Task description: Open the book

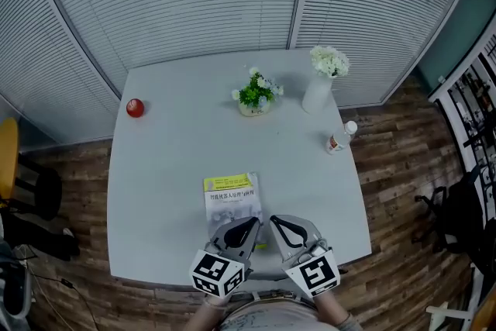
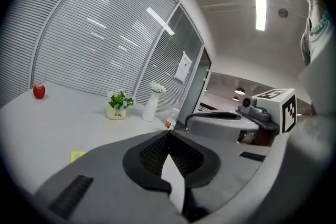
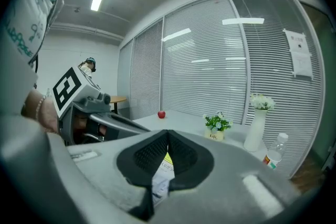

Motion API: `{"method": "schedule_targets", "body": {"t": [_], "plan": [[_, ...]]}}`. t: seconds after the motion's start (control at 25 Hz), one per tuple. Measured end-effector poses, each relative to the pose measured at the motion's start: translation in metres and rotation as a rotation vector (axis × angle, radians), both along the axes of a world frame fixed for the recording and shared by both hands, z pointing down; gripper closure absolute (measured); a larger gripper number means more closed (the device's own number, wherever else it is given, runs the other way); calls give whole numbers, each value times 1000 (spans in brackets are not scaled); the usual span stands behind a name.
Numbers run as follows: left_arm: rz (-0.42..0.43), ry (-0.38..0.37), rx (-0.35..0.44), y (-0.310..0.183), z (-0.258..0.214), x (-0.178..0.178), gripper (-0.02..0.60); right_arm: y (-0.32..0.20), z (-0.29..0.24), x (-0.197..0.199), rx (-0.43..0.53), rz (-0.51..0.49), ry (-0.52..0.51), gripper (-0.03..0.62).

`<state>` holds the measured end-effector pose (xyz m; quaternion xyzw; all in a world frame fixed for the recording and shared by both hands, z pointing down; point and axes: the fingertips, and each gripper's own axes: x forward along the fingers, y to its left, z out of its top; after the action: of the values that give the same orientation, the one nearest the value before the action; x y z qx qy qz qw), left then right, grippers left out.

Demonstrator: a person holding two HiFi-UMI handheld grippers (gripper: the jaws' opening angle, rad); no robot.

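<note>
Pointing over the near edge of the white table (image 1: 170,167), the left gripper (image 1: 253,222) has its two jaws pressed together with nothing between them. The right gripper (image 1: 273,222) sits just beside it, and its jaws are together too, with nothing in them. Both tips are right at the near end of the book (image 1: 232,198).

The book lies flat and closed on the table. Its cover is white with a yellow strip along the far end and dark print under that. The right gripper view shows a bit of the cover (image 3: 165,165) through the gap under the jaw tips.

Farther back, a tall white vase (image 1: 318,93) holds white flowers (image 1: 329,60). Near it, a small round pot (image 1: 254,106) holds a green plant with little white flowers. A clear bottle (image 1: 339,137) with a white cap stands by the right edge. I cannot tell what is in it. A red apple (image 1: 135,108) sits far off on the left
</note>
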<state>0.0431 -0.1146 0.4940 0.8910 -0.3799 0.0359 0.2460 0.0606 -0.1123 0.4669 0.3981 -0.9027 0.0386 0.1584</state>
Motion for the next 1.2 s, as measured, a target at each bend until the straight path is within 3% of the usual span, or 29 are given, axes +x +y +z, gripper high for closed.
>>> {"method": "schedule_targets", "body": {"t": [0.8, 1.2], "plan": [[-38, -79, -142, -11, 73, 16, 584, -12, 12, 34, -56, 10, 19, 591], [-84, -161, -195, -18, 108, 15, 583, -12, 20, 53, -78, 20, 25, 591]]}}
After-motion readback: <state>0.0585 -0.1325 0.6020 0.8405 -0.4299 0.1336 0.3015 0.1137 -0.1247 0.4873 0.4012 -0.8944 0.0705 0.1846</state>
